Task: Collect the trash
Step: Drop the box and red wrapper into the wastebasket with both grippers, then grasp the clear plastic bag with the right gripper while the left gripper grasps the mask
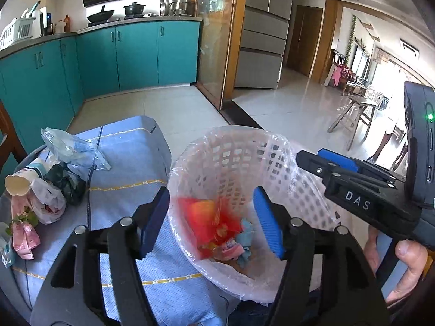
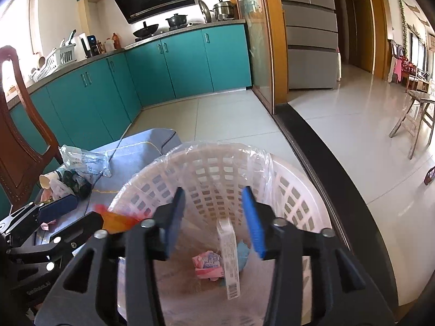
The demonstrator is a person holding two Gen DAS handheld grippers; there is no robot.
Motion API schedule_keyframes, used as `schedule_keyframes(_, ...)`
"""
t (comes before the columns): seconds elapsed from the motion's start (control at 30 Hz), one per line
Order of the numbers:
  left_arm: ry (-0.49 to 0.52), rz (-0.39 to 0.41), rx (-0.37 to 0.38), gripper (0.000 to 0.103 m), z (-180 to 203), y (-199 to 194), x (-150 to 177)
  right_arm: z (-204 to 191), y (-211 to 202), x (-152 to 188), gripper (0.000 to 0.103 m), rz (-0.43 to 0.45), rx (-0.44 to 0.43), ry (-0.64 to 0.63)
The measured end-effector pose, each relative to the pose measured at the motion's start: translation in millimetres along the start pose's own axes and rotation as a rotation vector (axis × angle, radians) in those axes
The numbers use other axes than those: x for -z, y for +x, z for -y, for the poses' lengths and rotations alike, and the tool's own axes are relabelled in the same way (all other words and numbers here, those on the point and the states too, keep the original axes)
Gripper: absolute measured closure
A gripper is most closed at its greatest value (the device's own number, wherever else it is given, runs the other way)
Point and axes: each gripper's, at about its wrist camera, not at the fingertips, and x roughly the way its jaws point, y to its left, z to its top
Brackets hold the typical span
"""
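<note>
Left wrist view: over a lined white basket standing against a blue-clothed table, the left gripper hangs with its jaws apart and nothing pressed between them, while a red wrapper shows blurred inside the bin, lying or perhaps dropping onto the pink and blue scraps at the bottom. From the right wrist view, the right gripper likewise stands with jaws apart above the basket's mouth, a slim white carton seen upright just beyond and between its blue pads, apparently free of them. The step in hand looks to be the release of two pieces at once; done well, both grippers would stay over the bin's opening until each piece is clear of the pads, and lift off without snagging the thin plastic liner at the rim. More trash waits well to the left on the table: a clear crumpled bag, a paper cup, a dark wad and pink wrappers.
</note>
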Motion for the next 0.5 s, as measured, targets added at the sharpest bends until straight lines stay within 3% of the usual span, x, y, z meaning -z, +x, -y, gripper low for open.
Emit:
schedule_keyframes(0.13,-0.005,0.026,-0.052,0.029,-12.8,-10.6,4.4,-2.0,0.2,-1.8,0.047,0.013,0.01,0.009)
schedule_keyframes(0.33,-0.149,0.086,-0.382,0.029,-94.4,-46.5,27.3,-25.6,7.1,-10.1,0.047,0.023,-0.059,0.017)
schedule_keyframes(0.5,-0.234,0.063,-0.658,0.029,-178.0,-76.7,55.8,-90.7,18.2,-11.4,0.047,0.013,-0.183,-0.107)
